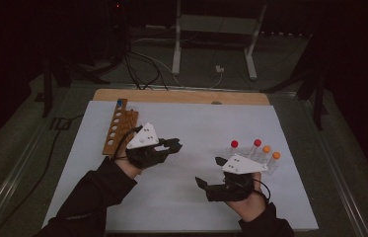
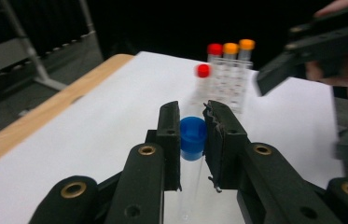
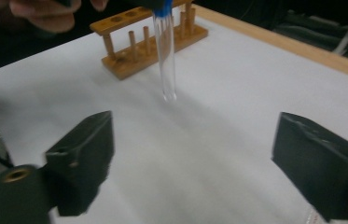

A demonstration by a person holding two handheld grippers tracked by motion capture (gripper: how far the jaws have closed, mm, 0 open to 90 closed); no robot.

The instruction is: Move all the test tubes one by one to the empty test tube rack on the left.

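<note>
My left gripper [image 2: 192, 126] is shut on the blue cap [image 2: 193, 135] of a clear test tube [image 2: 190, 186], which hangs upright below the jaws. In the high view the left gripper [image 1: 176, 144] hovers over the white mat, right of the wooden rack [image 1: 119, 126]. The same tube [image 3: 166, 60] hangs above the mat in the right gripper view, in front of the wooden rack [image 3: 148, 42]. My right gripper [image 3: 195, 158] is open, jaws wide apart with nothing between them. It sits low at the front right [image 1: 210, 171].
A clear rack [image 1: 253, 153] holds red- and orange-capped tubes at the right, also seen as the clear rack [image 2: 230, 79]. One blue-capped tube [image 1: 119, 102] stands at the wooden rack's far end. The white mat [image 1: 186, 197] lies on a wooden table [image 1: 181, 96].
</note>
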